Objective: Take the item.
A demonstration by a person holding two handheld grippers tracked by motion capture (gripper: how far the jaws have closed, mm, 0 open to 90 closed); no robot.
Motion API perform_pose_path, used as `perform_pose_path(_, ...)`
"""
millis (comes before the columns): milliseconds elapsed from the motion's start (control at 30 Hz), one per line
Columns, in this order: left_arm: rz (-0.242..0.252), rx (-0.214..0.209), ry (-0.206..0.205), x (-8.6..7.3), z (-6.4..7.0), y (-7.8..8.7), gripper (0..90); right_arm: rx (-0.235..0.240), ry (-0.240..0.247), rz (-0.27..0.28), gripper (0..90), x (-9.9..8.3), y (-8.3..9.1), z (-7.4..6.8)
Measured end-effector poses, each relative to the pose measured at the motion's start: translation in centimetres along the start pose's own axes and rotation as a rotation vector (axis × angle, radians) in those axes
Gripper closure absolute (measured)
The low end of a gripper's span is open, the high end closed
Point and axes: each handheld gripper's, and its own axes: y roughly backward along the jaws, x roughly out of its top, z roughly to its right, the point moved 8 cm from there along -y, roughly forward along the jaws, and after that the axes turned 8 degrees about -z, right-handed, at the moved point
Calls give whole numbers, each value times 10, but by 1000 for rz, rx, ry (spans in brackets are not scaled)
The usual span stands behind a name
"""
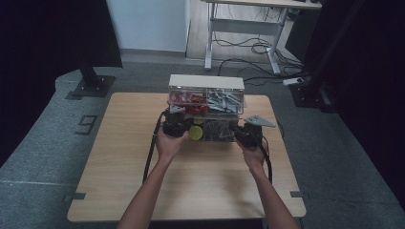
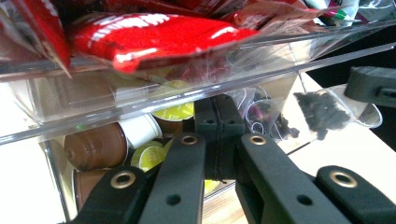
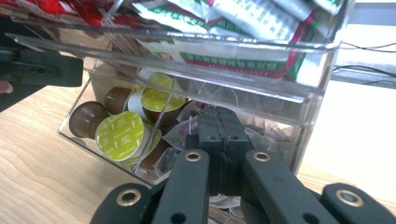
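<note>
Now you hold both grippers, left (image 1: pixel 177 125) and right (image 1: pixel 244 132), jaws pressed together and gripping nothing, at the front of the clear drawer organizer (image 1: pixel 206 102) in mid-frame, whose lower drawer (image 3: pixel 100 142) of coffee capsules (image 3: pixel 119 135) juts out.

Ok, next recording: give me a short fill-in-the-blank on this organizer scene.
1. The clear organizer stands on a ____ table.
2. The left gripper's jaws are ____.
3. The coffee capsules have yellow-green ____.
4. The upper drawer's packets in the left gripper view are ____.

Missing words: wooden; shut; lids; red
</note>
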Motion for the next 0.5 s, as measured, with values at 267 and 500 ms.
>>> perform_pose_path(267, 2, 0, 1, 0, 0, 0, 900, -2, 11, 22, 892, 7, 13, 1)
perform_pose_path(500, 3, 0, 1, 0, 1, 1, 900, -14, 14, 32, 892, 10, 21, 7)
